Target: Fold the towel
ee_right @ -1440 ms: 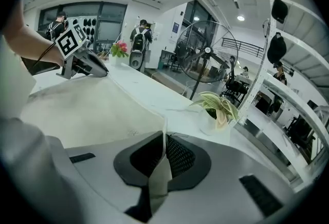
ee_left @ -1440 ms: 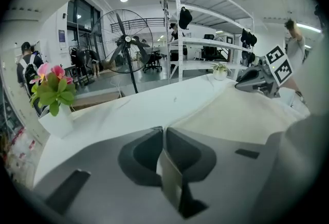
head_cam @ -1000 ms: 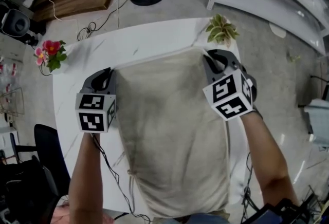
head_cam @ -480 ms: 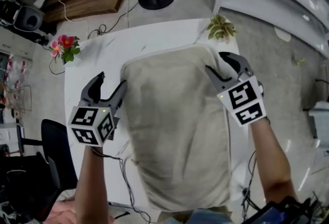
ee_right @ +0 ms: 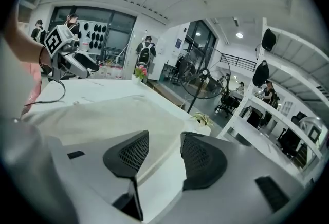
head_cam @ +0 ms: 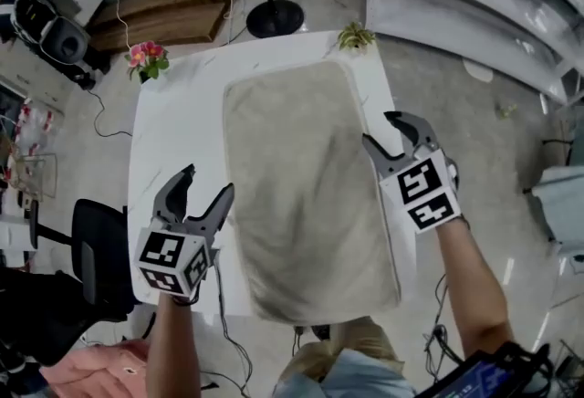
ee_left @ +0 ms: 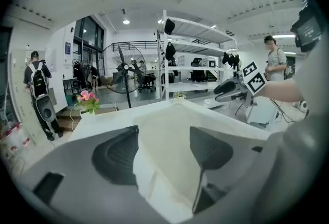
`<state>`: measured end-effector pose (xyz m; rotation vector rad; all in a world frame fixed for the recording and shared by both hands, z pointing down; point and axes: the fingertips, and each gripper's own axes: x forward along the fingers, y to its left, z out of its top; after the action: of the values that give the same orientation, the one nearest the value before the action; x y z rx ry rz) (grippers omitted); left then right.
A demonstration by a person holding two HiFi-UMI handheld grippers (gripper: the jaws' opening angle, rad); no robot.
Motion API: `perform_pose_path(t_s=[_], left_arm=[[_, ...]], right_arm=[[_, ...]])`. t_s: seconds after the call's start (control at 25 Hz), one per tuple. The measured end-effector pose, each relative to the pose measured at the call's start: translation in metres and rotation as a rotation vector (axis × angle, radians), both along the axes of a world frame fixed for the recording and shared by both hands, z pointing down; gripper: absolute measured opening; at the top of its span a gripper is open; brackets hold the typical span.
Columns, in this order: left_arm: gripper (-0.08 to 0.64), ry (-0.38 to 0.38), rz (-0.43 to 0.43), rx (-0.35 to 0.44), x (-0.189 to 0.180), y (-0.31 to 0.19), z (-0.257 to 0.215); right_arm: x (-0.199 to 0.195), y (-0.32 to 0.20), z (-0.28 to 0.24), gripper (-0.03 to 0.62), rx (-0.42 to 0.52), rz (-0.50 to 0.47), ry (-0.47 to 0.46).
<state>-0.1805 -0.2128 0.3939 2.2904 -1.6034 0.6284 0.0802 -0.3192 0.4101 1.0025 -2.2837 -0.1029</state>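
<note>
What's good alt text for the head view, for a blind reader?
A beige towel lies spread flat on a white table, seen from above. The left gripper and right gripper hang at its two sides, jaws just opened with nothing between them.

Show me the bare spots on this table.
Widest: the table strip left of the towel, from the pink flowers to the near edge; the left gripper hovers there. Smaller: the far edge between flowers and green plant. Right of the towel, only a sliver under the right gripper. Both grippers' jaws have just been opening, nothing between them.
</note>
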Motion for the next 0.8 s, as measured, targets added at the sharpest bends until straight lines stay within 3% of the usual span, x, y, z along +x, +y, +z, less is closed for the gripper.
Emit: perform_pose_path(t_s=[0.28,0.48,0.8], left_arm=[[0.311,0.019,-0.013,0.076,0.035,0.137,-0.017],[0.311,0.055,-0.041,0.074,0.054,0.235,-0.005],[0.311,0.084,-0.122,0.043,0.094,0.328,0.041]], right_arm=[[0.037,0.141,-0.026,0.199,0.065,-0.011,0.008],[0.059,0.251,-0.012,0.195,0.034,-0.041,0.042],[0.084,0.339,0.016,0.186,0.036,-0.094,0.044]])
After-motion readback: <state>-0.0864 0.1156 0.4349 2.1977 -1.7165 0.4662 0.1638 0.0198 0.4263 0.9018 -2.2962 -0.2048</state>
